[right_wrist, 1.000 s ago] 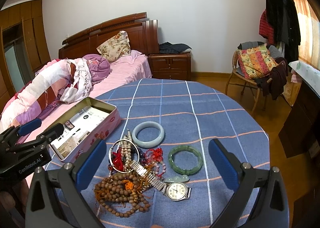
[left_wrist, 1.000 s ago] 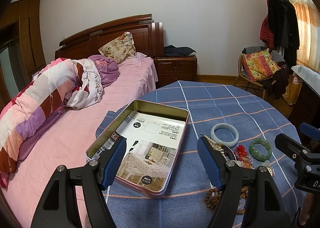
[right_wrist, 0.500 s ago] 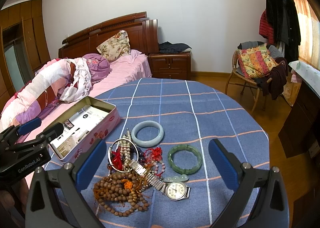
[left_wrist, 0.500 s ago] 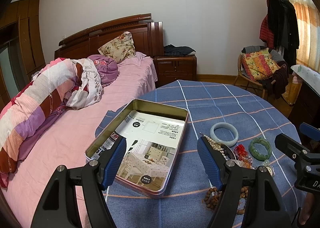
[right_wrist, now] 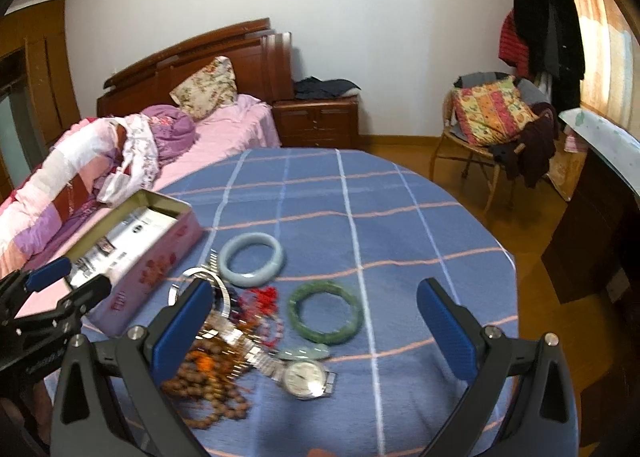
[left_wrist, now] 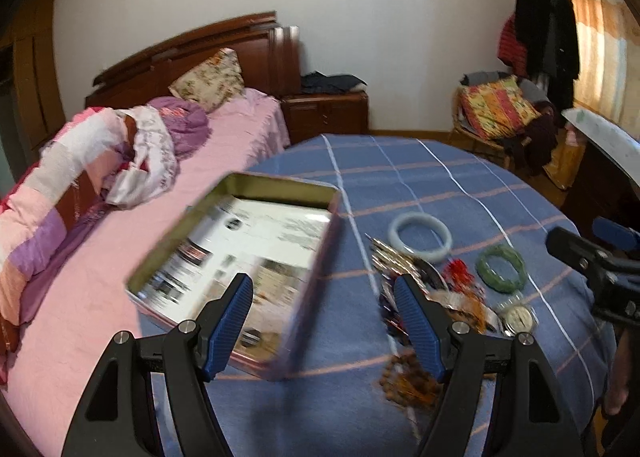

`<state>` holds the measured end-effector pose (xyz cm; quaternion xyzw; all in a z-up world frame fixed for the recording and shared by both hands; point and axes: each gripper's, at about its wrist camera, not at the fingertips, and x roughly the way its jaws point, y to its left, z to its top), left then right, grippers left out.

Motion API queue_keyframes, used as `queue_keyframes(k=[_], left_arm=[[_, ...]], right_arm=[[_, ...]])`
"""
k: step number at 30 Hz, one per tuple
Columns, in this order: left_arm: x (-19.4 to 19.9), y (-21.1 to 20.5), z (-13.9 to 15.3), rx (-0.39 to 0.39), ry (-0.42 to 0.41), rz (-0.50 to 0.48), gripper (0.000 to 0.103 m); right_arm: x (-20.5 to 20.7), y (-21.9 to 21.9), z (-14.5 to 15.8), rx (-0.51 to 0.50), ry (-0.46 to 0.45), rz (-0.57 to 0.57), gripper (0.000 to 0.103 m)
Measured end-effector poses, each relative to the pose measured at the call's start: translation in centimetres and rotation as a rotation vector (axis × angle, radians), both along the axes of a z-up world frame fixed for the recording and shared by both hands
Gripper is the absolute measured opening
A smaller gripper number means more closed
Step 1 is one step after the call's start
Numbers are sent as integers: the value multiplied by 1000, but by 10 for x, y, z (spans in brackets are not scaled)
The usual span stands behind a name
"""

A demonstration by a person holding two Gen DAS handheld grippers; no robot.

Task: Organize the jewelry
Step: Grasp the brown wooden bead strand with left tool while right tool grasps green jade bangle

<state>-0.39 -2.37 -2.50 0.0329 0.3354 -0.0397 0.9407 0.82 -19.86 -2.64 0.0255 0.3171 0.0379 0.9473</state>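
An open pink tin box (left_wrist: 240,257) lined with printed paper sits on the table's left side; it also shows in the right wrist view (right_wrist: 132,245). A jewelry pile lies to its right: a pale blue bangle (right_wrist: 252,259), a green bangle (right_wrist: 326,311), a wristwatch (right_wrist: 306,375), brown bead strings (right_wrist: 208,385), a silver ring bangle (right_wrist: 200,285) and red beads (right_wrist: 262,297). My left gripper (left_wrist: 324,321) is open and empty, over the box's right edge. My right gripper (right_wrist: 316,333) is open and empty, above the green bangle and watch.
The round table has a blue checked cloth (right_wrist: 340,197). A pink bed (left_wrist: 100,257) touches its left side. A wooden nightstand (right_wrist: 316,117) stands behind. A chair with cushions and clothes (right_wrist: 496,125) stands at the back right, a dark cabinet (right_wrist: 592,225) at the right.
Both grippers have moved forward and down toward the table; the box and jewelry look larger and blurred. The left gripper shifted right toward the jewelry. Nothing was grasped.
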Motion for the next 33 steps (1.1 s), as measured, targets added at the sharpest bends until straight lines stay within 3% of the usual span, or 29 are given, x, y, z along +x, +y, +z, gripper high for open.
queue_keyframes(k=[11, 13, 17, 18, 26, 30, 33], left_arm=[[-8, -55, -45, 35, 116, -189, 73], [-7, -57, -48, 25, 134, -209, 64], [-12, -65, -50, 4, 139, -278, 24], [-13, -65, -50, 0, 139, -289, 22], [-25, -59, -21, -31, 24, -316, 16], [-21, -46, -6, -52, -16, -289, 16], [-16, -32, 7, -73, -55, -251, 16]], right_arm=[[4, -33, -30, 17, 88, -39, 95], [4, -35, -32, 20, 90, -37, 95], [6, -36, -34, 26, 95, -30, 95], [6, -37, -35, 25, 97, -29, 95], [15, -30, -41, -2, 120, -3, 83], [27, -28, -46, -13, 152, 3, 69], [35, -27, -49, -27, 175, 2, 68]])
